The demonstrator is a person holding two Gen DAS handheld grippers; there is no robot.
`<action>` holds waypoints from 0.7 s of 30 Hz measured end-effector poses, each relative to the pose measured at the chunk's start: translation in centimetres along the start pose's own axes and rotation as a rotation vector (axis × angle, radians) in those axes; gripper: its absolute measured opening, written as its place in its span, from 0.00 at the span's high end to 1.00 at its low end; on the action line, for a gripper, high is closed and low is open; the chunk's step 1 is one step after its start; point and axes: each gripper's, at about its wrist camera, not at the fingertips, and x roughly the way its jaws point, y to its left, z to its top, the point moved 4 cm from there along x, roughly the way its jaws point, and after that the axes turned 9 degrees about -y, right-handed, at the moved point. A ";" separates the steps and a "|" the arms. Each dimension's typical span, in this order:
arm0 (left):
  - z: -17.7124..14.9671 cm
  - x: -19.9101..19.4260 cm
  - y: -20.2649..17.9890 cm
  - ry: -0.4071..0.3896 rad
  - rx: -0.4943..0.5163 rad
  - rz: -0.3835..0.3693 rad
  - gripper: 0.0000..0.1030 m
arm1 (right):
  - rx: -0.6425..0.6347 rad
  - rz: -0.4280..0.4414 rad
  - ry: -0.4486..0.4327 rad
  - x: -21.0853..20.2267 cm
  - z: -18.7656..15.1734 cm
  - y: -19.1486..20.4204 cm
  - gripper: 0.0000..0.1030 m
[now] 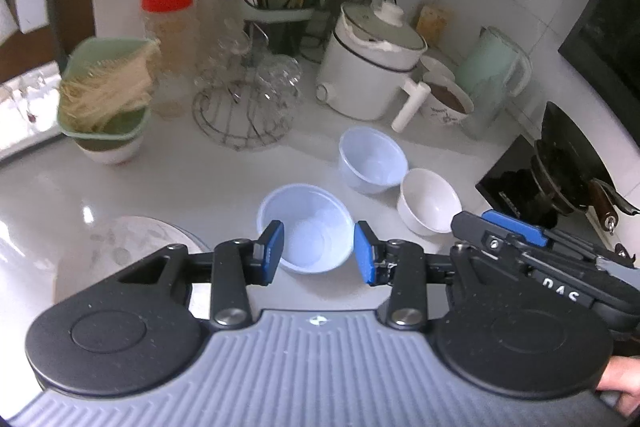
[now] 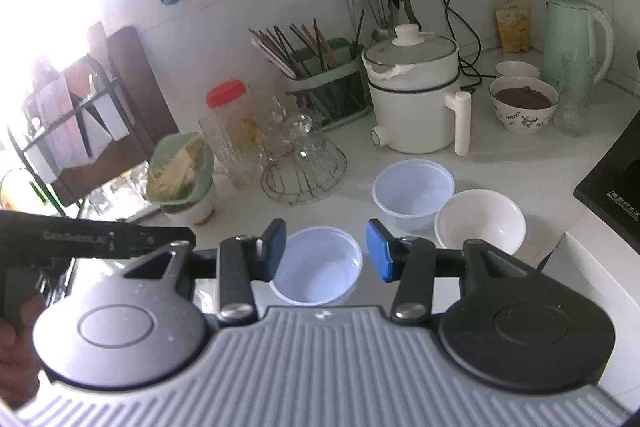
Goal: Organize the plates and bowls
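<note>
White countertop (image 1: 200, 179) carries everything. Task items sit front-centre, clear of the cooker and the glassware rack behind.

Plate (image 1: 132, 239): largest piece, pale with a speckled pattern, lying flat at the left, partly hidden under the left gripper's body. Looks ceramic, so probably heavy, stiff and chippable. Flat on the surface means no easy pinch; likely only the rim edge is available, maybe after sliding it to the counter edge.

Far blue bowl (image 1: 372, 163): translucent, thin-walled, looks like plastic. Judged light and a bit flexy. It sits touching or just beside the white bowl; I can't tell which.

Near blue bowl (image 1: 306, 231): same type, upright, empty, apart from the other two. Pinch the rim wall, one finger inside and one outside. Squeeze gently since the wall may deform, and it could skate on the glossy top.

White bowl (image 1: 428, 201): opaque, thicker wall, probably ceramic. Heavier, rigid, slick glaze, fragile on contact with anything hard. Take the rim again, with a firmer pinch.

Left gripper (image 1: 318, 253): jaws partly open, holding nothing; the near blue bowl shows in the gap but lies beyond the pads.

Right gripper (image 2: 326, 251): also partly open and empty, same bowl seen between its pads, no contact visible.
</note>
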 end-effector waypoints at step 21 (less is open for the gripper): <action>4.2 12.1 -5.9 0.098 0.111 -0.062 0.51 | 0.053 -0.086 0.066 4.4 1.0 -7.9 0.55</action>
